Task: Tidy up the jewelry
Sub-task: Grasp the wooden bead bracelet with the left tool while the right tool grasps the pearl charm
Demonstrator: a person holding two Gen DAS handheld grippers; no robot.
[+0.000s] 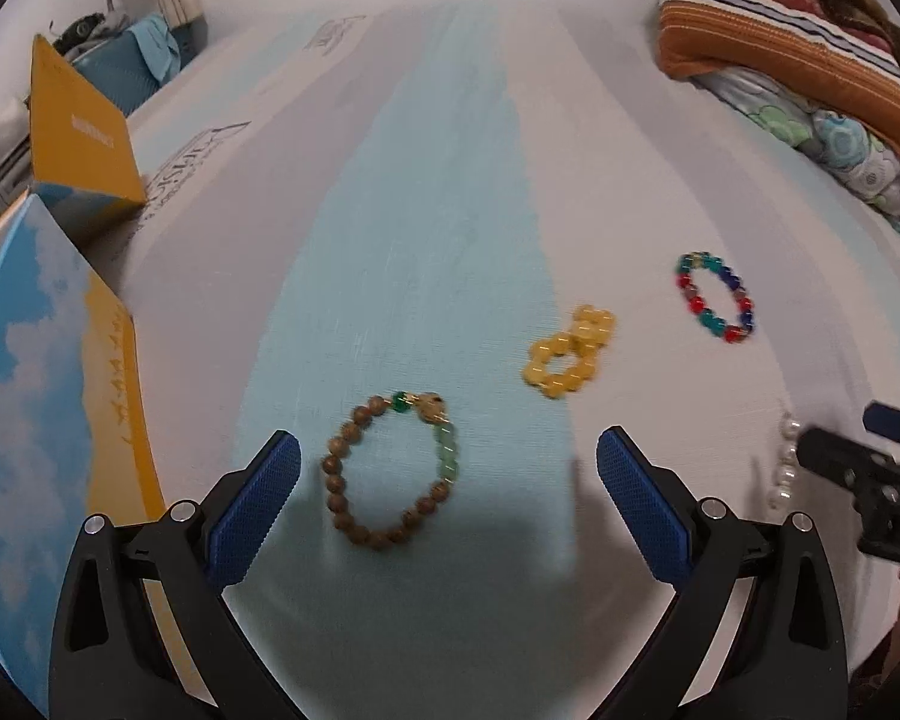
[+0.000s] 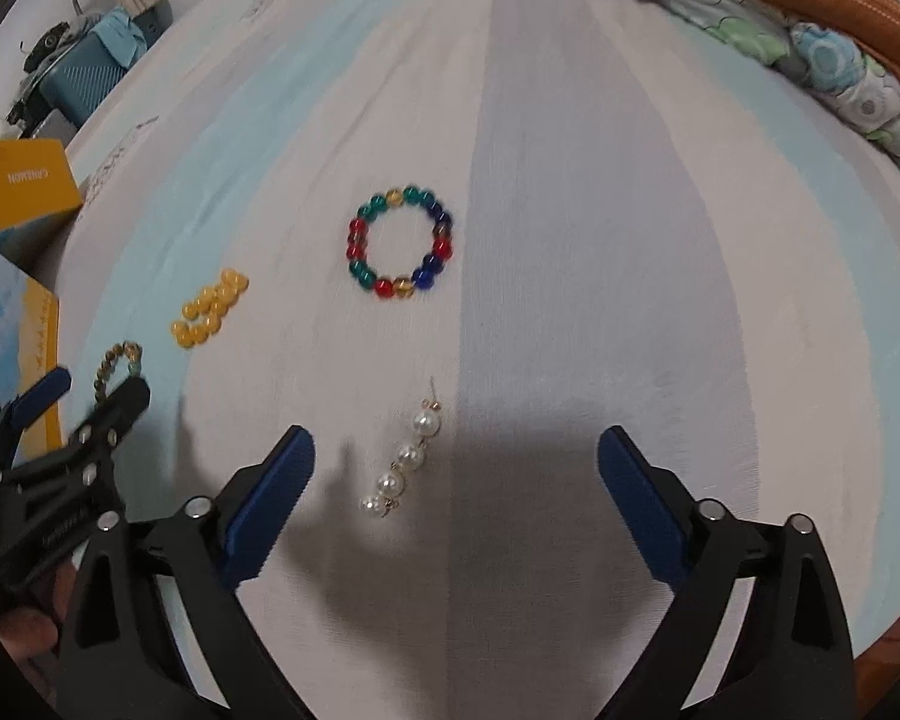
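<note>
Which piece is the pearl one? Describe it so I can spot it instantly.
On the pale blue-and-white striped bedsheet, look just ahead of the open right gripper. The short strand of white pearls with gold links lies there in a straight line. The multicoloured glass bead bracelet and yellow bead bracelet beyond it are loops.

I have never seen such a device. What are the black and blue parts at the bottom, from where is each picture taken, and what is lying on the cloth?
They are hand-held tongs, one per hand, each carrying a camera looking along its fingers. The left tongs hang open over a brown bead bracelet. The right tongs are open near a pearl piece. A yellow bead bracelet and a multicolored bracelet also lie on the striped sheet. Nothing is held. A box stands at the left.
</note>
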